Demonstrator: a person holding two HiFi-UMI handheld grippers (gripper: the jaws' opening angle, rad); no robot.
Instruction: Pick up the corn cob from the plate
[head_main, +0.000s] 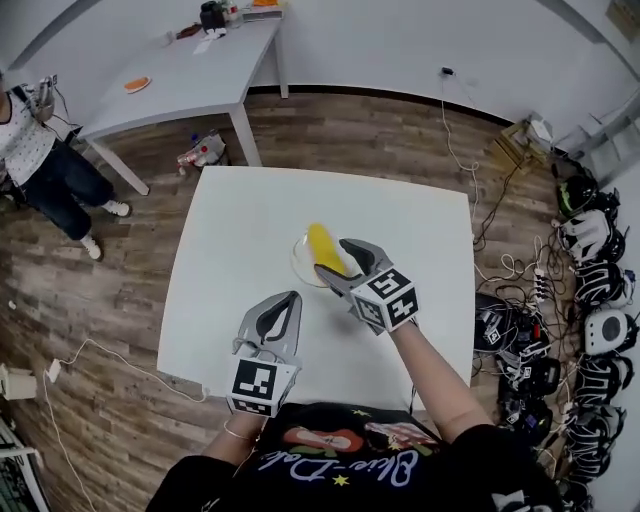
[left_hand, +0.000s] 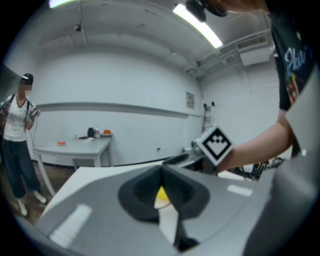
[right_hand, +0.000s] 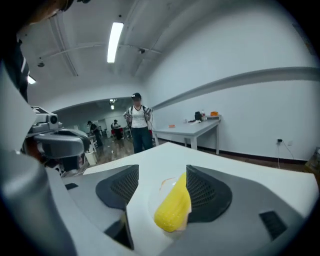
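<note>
A yellow corn cob (head_main: 322, 249) lies on a clear plate (head_main: 299, 262) near the middle of the white table (head_main: 240, 230). My right gripper (head_main: 333, 259) is open, one jaw on each side of the cob's near end. In the right gripper view the corn cob (right_hand: 173, 207) rests close against the right pad (right_hand: 202, 192), while the left pad (right_hand: 122, 185) stands apart from it. My left gripper (head_main: 289, 299) hovers over the table's near part, short of the plate, and is shut with nothing held. Through its tips a bit of the corn cob (left_hand: 161, 194) shows.
A grey table (head_main: 190, 70) with small items stands at the back left. A person (head_main: 40, 150) stands on the wooden floor at the left. Cables and several devices (head_main: 590, 290) crowd the floor along the right wall.
</note>
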